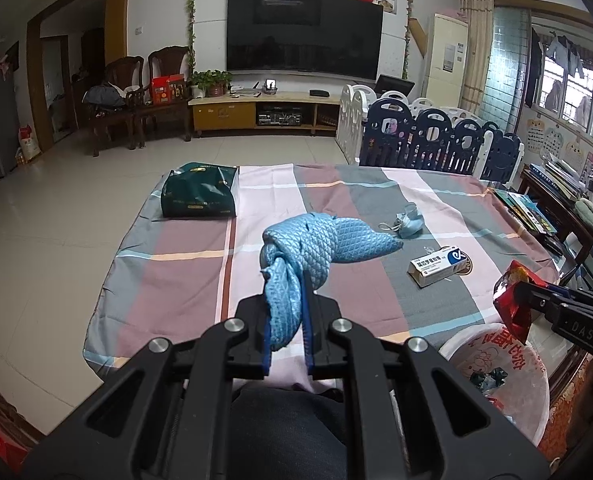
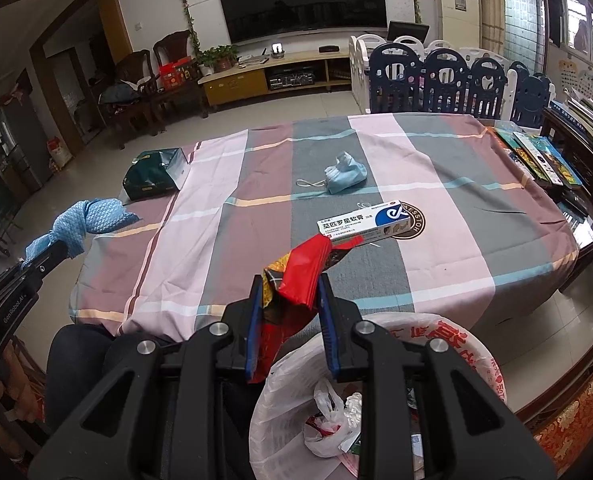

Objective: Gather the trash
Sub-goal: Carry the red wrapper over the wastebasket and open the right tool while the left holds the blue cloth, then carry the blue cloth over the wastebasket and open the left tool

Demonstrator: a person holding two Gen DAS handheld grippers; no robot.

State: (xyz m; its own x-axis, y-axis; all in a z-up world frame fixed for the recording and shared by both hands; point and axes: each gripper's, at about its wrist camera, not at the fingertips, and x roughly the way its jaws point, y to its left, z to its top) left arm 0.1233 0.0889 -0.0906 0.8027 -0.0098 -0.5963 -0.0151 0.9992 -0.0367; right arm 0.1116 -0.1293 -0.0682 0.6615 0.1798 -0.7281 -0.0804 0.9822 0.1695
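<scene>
Left hand-held gripper [image 1: 287,320] pinches a blue cloth [image 1: 316,240] above the worktop's [image 2: 476,216] near edge; right hand-held gripper [image 2: 288,312] clamps a red wrapper [image 2: 304,276] over the bin bag [image 2: 468,352] beside that edge. Worktop's middle lies open; green bag [image 2: 152,176] near the left edge, box [image 2: 364,226], mask [image 2: 344,176].

The trash bag [image 2: 476,344] beside the table's near edge is cut off by the right-wrist picture's bottom edge and partly hidden behind the right gripper [image 2: 288,292]. The small print on the medicine box [image 2: 362,224] is too small to read.
</scene>
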